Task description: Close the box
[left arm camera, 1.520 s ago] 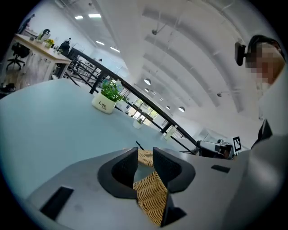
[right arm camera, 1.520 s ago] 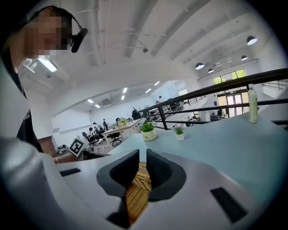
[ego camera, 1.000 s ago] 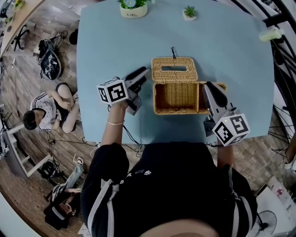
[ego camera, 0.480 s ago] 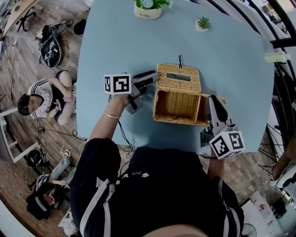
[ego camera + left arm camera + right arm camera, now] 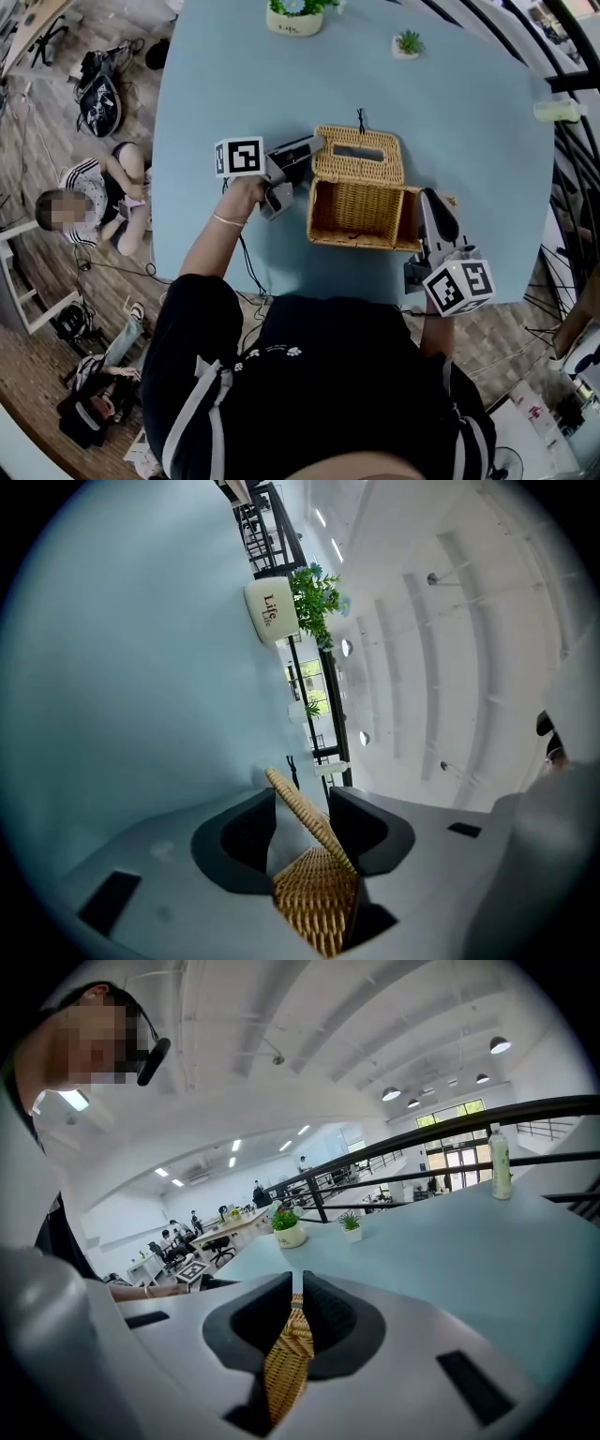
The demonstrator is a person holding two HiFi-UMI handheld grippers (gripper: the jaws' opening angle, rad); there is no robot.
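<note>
Nearest, a dark top (image 5: 309,375) is seen, marked with a small white print that is too small to be read. Two grippers are held over a pale blue table (image 5: 206,75). One marker cube is carried on each, the left cube (image 5: 239,157) and the right cube (image 5: 459,286). Only black-and-white square patterns are shown on them, with no letters.

One open wicker box (image 5: 354,208) is set on the table just in front of the person, between the two grippers. The jaws of the right gripper (image 5: 297,1281) are drawn narrow and are clamped on the box's right-hand wall, whose woven edge is pinched between the pads.

One lid (image 5: 359,155), pierced by a single slot, is tilted back along the far edge of the box, and a short dark cord is seen beyond it. The left gripper (image 5: 302,797) is placed at the lid's left end. Its jaws have just been opening and are spread wide. The lid's edge is caught between them, leaning on one jaw, and a gap is left at the other.

Farther off, two potted plants are counted. The word "Life" is printed on the larger white pot (image 5: 269,611), with a smaller line beneath that cannot be read. The small potted plant (image 5: 409,44) is set well apart from it. One pale bottle (image 5: 553,111) is seen at the table's right edge, and its label cannot be read.
</note>
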